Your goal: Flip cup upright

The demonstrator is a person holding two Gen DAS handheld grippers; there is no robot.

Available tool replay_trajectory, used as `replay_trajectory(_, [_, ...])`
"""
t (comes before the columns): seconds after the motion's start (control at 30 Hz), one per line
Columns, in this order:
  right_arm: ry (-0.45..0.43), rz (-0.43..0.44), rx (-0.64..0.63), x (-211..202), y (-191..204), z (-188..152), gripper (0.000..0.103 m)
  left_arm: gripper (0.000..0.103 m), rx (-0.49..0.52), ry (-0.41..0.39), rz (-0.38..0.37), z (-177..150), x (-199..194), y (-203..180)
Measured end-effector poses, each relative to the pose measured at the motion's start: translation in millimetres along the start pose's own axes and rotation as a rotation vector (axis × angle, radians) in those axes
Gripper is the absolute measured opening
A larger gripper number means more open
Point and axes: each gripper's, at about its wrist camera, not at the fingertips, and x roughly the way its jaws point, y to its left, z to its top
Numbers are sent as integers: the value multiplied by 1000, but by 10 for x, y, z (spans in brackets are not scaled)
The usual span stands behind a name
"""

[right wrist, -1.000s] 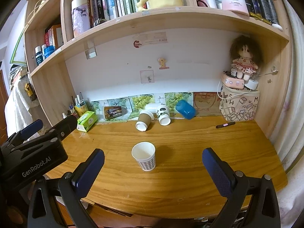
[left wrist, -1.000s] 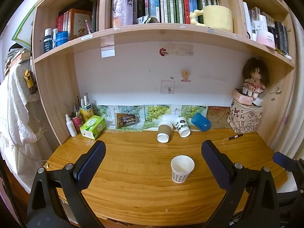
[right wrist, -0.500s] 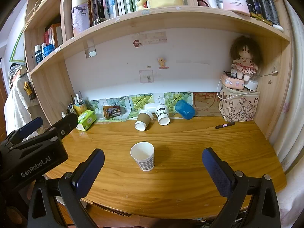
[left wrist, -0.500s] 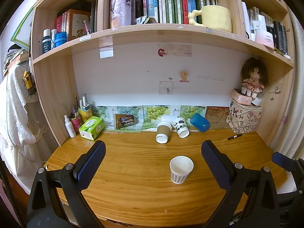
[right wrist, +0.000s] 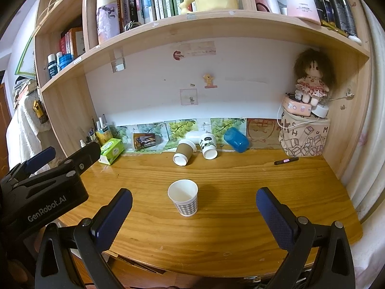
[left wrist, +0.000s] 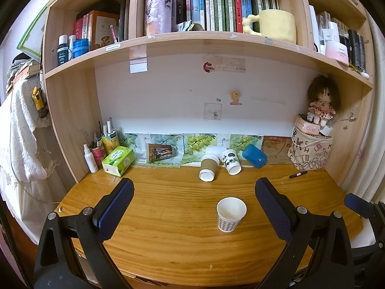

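A white paper cup with a grey check pattern (left wrist: 230, 214) stands upright in the middle of the wooden desk (left wrist: 168, 240); it also shows in the right wrist view (right wrist: 184, 200). My left gripper (left wrist: 193, 213) is open and empty, near the desk's front edge, with the cup between its fingers but further off. My right gripper (right wrist: 193, 219) is open and empty, also short of the cup. At the back lie a brown paper cup (left wrist: 208, 168), a white panda cup (left wrist: 231, 161) and a blue cup (left wrist: 254, 155), all on their sides.
A green tissue box (left wrist: 118, 160) and a pen holder (left wrist: 96, 151) stand at the back left. A patterned bag with a doll (left wrist: 310, 151) stands at the back right, a marker (left wrist: 298, 174) beside it. The left gripper's body (right wrist: 41, 192) shows at left in the right wrist view.
Both grippers have drifted back and up very slightly. The checked cup stays upright in place; nothing was gripped or let go.
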Motion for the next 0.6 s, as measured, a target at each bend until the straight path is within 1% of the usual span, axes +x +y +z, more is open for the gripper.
replay_trajectory(0.3, [0,7,-5,-13,17,1,103,101,-2,-1,1,-4,-6,5])
replay_trajectory(0.6, [10,17,0,1,17,-1,103,101,-9,16,12,-15,2,-20])
